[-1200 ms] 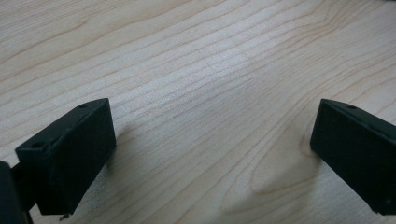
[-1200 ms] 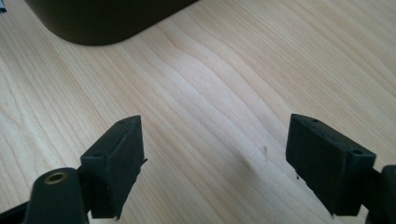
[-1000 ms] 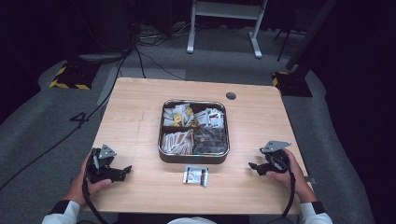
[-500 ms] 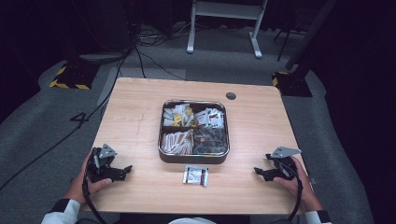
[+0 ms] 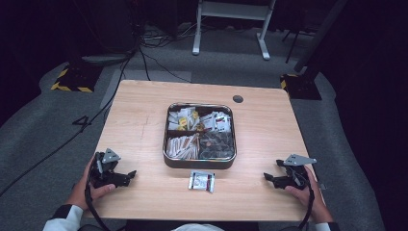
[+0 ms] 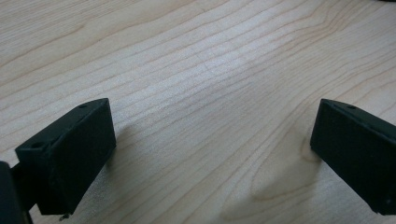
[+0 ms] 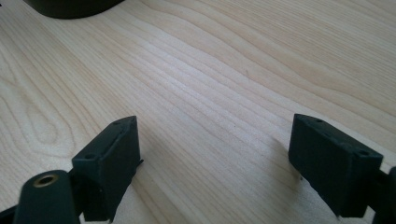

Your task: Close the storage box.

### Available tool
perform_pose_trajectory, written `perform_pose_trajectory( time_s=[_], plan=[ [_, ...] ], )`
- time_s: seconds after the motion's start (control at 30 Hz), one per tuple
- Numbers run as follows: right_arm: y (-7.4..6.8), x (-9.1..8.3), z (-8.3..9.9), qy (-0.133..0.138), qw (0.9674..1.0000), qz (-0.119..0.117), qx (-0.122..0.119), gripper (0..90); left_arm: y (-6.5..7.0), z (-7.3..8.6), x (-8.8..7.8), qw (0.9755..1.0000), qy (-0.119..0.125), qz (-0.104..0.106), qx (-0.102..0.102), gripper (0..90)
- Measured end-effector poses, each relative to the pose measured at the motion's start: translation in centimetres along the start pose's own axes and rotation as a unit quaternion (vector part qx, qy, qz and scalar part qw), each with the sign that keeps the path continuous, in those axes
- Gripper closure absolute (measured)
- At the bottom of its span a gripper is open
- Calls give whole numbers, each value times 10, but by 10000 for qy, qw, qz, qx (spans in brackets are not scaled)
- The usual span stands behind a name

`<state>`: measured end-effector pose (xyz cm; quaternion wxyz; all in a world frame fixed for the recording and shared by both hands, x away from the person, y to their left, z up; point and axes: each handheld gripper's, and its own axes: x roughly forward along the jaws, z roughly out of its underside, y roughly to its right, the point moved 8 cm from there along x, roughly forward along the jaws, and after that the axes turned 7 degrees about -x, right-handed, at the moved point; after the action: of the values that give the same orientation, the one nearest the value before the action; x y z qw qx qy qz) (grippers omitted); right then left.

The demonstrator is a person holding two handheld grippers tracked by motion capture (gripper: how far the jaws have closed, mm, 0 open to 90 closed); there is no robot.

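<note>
Both my grippers, left gripper [image 5: 129, 174] and right gripper [image 5: 267, 177], sit on the table [image 5: 144, 110] with jaws wide apart and nothing in them, so I'd guess pickup's next: the small packet [image 5: 201, 181] lies just in front of the tray [image 5: 199, 162].
</note>
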<state>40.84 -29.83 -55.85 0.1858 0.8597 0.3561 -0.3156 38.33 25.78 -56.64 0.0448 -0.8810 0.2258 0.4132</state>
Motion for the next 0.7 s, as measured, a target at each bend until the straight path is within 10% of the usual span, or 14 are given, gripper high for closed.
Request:
perform_pose_trajectory(
  time_s=[0.7],
  plan=[
    [4,3,-2,-18,9999,107,86,164,0,0,0,10000,17,-23,-25,4]
  ],
)
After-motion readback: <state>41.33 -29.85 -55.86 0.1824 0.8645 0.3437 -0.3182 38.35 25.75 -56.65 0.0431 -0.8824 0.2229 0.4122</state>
